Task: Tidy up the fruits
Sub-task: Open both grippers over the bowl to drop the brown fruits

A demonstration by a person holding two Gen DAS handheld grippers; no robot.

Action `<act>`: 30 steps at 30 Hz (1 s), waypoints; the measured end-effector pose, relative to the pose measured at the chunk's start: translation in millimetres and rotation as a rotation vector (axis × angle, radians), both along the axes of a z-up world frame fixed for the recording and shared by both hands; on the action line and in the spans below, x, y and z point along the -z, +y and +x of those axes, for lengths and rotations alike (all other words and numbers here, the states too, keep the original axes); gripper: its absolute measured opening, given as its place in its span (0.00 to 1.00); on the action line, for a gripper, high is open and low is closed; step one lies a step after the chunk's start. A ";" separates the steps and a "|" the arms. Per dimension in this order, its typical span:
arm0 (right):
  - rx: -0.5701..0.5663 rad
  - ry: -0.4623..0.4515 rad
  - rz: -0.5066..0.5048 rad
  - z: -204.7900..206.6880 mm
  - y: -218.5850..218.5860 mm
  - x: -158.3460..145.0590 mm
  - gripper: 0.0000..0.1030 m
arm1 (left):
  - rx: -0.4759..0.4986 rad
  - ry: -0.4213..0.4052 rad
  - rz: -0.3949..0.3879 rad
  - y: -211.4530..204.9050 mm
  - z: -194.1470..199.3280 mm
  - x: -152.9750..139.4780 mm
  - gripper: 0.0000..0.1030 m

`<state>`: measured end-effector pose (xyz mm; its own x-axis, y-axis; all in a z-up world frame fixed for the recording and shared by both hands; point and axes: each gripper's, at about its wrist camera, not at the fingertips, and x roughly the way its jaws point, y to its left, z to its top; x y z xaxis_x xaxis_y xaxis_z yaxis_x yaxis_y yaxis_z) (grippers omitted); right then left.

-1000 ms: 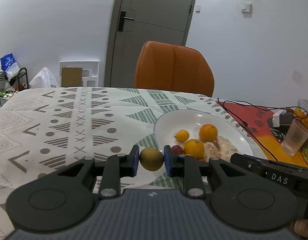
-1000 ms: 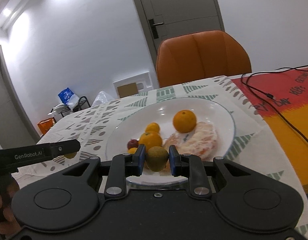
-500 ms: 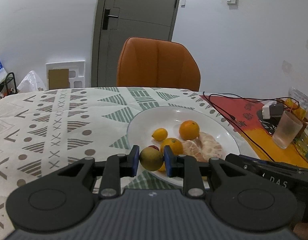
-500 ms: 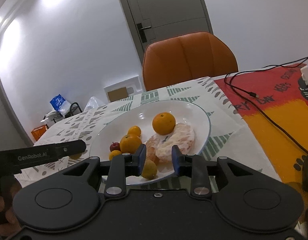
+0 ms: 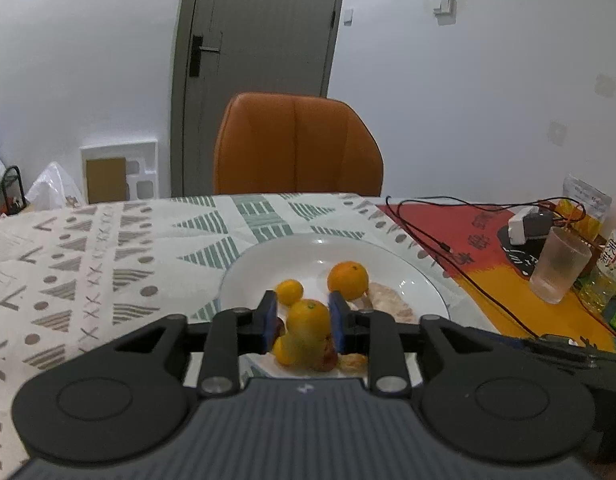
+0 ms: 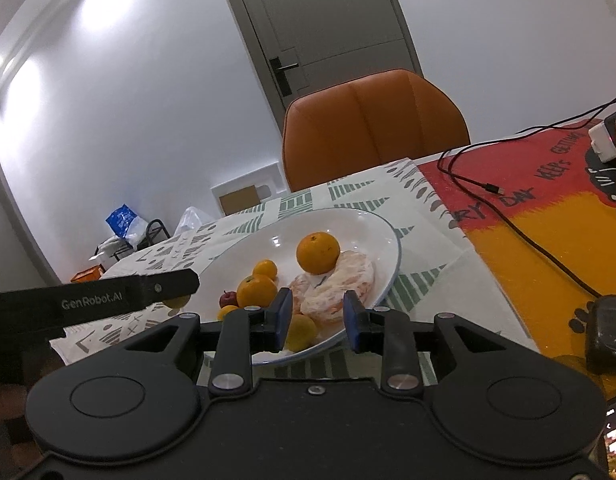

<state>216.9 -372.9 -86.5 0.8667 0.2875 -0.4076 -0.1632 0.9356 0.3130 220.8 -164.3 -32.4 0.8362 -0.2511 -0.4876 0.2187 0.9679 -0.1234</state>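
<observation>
We see our left gripper [image 5: 302,322] spread with nothing clamped, fruits [image 5: 308,316] piled between its fingers at the plate's [image 5: 268,264] near rim. Our right gripper [image 6: 316,320] gapes empty over that rim; bare plate lies ahead.

Left black two-finger gripper [image 5: 301,322] spread apart over the white round plate [image 5: 411,276]; right black two-finger gripper [image 6: 315,320] spread at its near rim.

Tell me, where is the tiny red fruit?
In the right wrist view, the tiny red fruit sits on the white plate, on its left side, tucked beside an orange and above a small yellow fruit.
</observation>
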 end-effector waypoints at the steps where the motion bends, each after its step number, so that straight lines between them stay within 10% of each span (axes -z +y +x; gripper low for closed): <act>1: 0.000 0.000 0.001 -0.6 -0.2 0.3 0.29 | -0.004 -0.001 -0.001 0.9 -0.5 -0.6 0.29; 18: -0.028 -0.011 0.001 -9.9 11.6 -5.2 0.34 | -0.090 -0.005 0.007 32.5 -24.7 -6.2 0.64; 30: -0.046 -0.050 -0.011 -29.2 25.7 -16.2 0.61 | -0.186 -0.039 0.019 57.9 -51.9 -15.2 0.88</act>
